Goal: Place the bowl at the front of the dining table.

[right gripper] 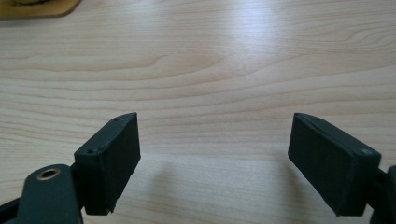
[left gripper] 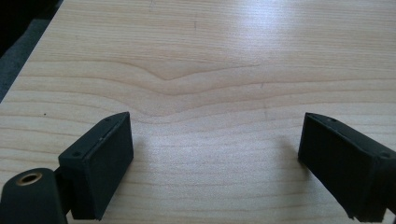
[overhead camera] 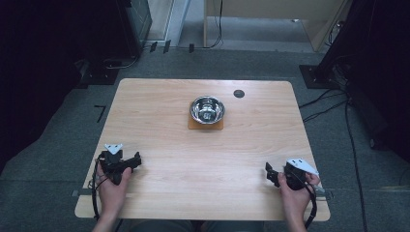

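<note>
Bowl: a small polished steel bowl [overhead camera: 207, 109] is seen standing upright at the middle of the far half of the counter [overhead camera: 159, 121], well apart from both tongs. Something is glimpsed inside it, but whether contents or reflection cannot be told.

Mat: a tan square mat [overhead camera: 194, 125] is lain under the bowl, its edges showing at the near side; a corner of it [right gripper: 39, 9] is caught at the top left of the right gripper view.

Handling: the bowl is judged light, rigid and slippery, its smooth curved wall offering little purchase. It is unlikely to be damaged by a firm pinch, yet it may skid or tip if pushed from one side.

Grasp point: the rim is judged the best place, one jaw inside and one outside the wall, taken from above; the mat may be dragged along if the bowl is slid rather than lifted.

Left tongs [overhead camera: 126, 163]: held low over the near left part of the counter, jaws spread wide with bare wood between them [left gripper: 215, 158].

Right tongs [overhead camera: 269, 173]: held near the near right edge, jaws likewise spread wide and holding nothing [right gripper: 215, 158].

Surroundings: a dark round grommet [overhead camera: 239, 93] is set in the counter beyond the bowl; cables [overhead camera: 329, 104] are trailed over the grey floor at the right.
</note>
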Action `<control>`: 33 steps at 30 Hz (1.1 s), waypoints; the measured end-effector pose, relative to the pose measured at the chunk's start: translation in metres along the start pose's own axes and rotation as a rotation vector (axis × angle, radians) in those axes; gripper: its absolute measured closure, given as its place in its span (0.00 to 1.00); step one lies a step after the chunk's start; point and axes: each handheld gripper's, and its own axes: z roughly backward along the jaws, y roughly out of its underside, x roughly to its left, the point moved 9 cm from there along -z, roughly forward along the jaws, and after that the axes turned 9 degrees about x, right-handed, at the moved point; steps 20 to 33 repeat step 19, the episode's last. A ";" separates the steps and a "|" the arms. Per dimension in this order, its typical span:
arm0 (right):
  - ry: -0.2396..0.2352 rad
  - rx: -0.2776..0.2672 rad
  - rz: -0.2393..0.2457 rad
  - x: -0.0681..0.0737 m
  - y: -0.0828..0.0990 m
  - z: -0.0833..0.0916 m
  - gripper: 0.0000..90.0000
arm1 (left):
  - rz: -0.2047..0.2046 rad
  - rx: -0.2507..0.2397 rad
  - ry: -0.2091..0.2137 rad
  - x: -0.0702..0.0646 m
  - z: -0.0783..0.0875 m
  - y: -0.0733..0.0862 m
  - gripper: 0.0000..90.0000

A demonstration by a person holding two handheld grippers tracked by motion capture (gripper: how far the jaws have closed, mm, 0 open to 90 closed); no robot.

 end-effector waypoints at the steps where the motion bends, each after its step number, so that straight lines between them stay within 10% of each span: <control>1: 0.010 0.004 0.005 -0.001 0.001 0.000 0.19 | 0.000 0.000 0.000 0.000 0.000 0.000 0.11; 12: 0.101 0.086 0.062 -0.001 0.009 -0.004 0.18 | -0.001 0.000 0.000 0.000 0.000 0.000 0.11; 33: 0.111 0.084 0.049 -0.001 0.011 -0.002 0.18 | 0.001 0.001 -0.001 -0.001 0.000 0.000 0.11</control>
